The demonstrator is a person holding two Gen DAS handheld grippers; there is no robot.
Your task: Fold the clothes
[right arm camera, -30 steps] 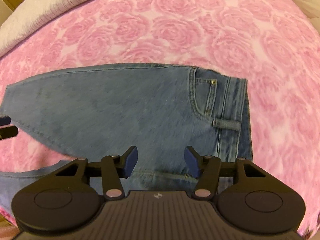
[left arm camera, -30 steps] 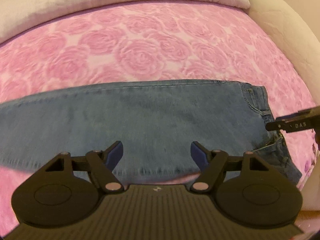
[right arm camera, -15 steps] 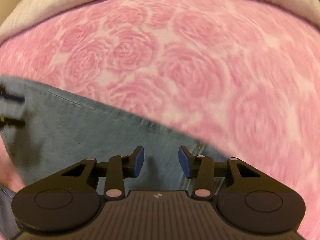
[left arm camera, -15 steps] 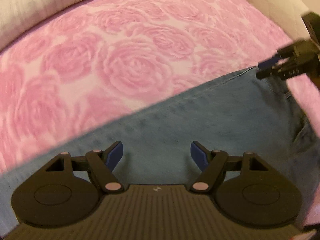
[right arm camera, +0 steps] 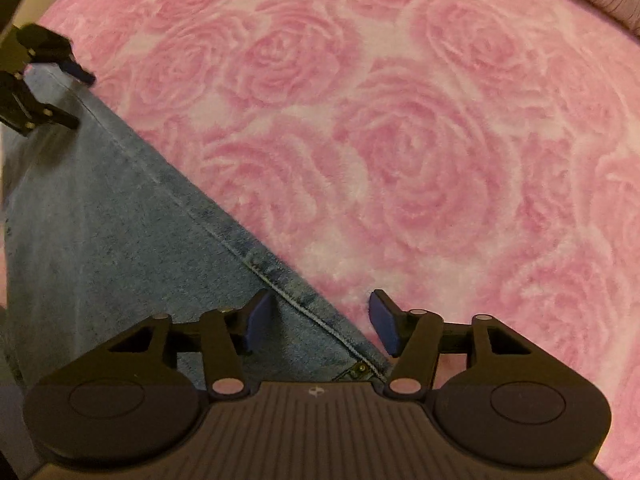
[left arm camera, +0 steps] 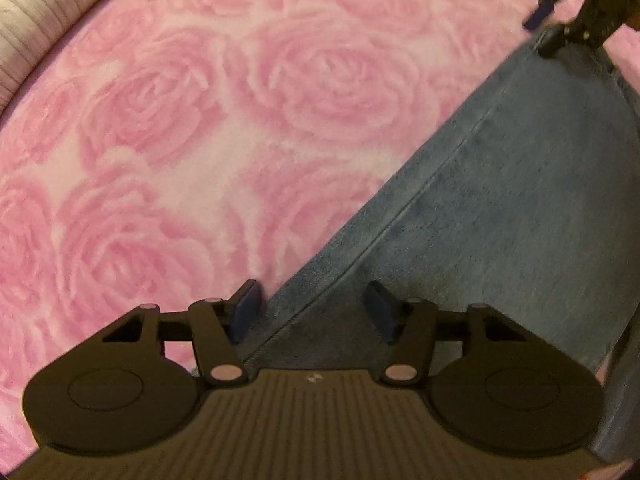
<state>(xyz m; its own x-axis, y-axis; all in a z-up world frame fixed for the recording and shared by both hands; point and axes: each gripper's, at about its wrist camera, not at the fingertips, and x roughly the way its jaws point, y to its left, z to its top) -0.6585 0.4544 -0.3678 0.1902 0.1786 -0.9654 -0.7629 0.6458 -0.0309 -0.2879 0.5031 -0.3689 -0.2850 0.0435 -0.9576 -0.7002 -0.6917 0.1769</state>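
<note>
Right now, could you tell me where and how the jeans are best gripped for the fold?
Grip the jeans along the seamed far edge beside the pink blanket, from above. The denim lies flat, so only its edge gives purchase. Both tongs, left and right, already straddle it; the left is closing.

Jeans (left arm camera: pixel 500 220) cut off at frame edges

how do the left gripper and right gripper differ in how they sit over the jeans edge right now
The left gripper straddles the jeans edge with its left finger over the pink blanket; the right gripper has its right finger over the blanket instead. The left gripper's jaws are closing; the right gripper shows no such motion. A rivet shows near the right gripper, none near the left. Both point down at the same seamed edge, pads not yet pressing denim.
</note>
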